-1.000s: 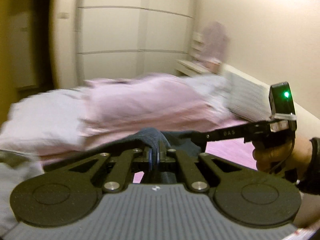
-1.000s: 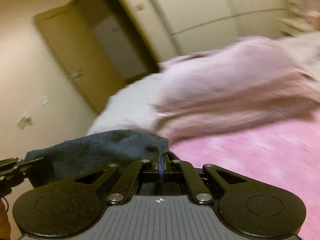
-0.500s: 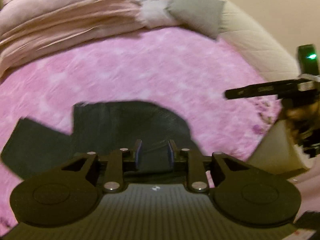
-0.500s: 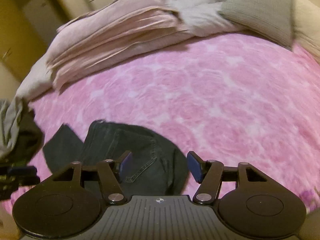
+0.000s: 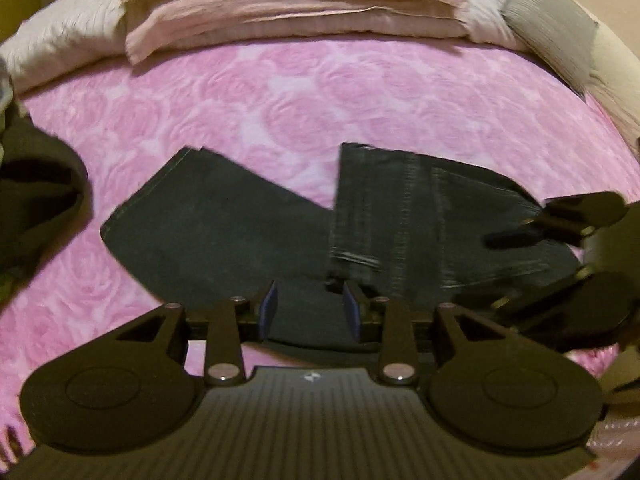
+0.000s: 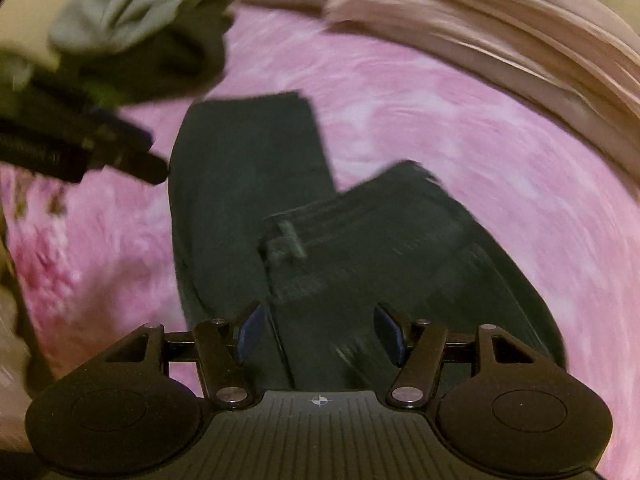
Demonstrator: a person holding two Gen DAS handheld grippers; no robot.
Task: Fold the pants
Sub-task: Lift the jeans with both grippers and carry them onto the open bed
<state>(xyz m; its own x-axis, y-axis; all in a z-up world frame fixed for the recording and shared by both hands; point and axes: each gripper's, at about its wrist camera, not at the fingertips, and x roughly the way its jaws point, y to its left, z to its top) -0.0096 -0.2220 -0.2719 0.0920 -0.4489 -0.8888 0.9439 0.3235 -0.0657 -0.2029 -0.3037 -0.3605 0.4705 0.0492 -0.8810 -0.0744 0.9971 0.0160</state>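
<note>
Dark denim pants (image 5: 304, 224) lie flat on a pink rose-patterned bedspread (image 5: 280, 112), the legs splayed to the left and the waist part to the right. My left gripper (image 5: 310, 312) is open just above the near edge of the cloth, nothing between its blue pads. In the right wrist view the same pants (image 6: 320, 240) fill the middle, a belt loop showing. My right gripper (image 6: 320, 338) is open wide over the waist end, holding nothing. The right gripper's body (image 5: 568, 232) shows at the right edge of the left wrist view.
Folded pink blankets (image 5: 288, 4) and a grey pillow (image 5: 548, 40) lie along the far side of the bed. A heap of dark and grey clothes (image 5: 28, 192) sits at the left. The other gripper's black body (image 6: 72, 140) crosses the left of the right wrist view.
One second ago both grippers were shut on the pants, held up in the air. They let go half a second ago; the pants now lie spread on the bed.
</note>
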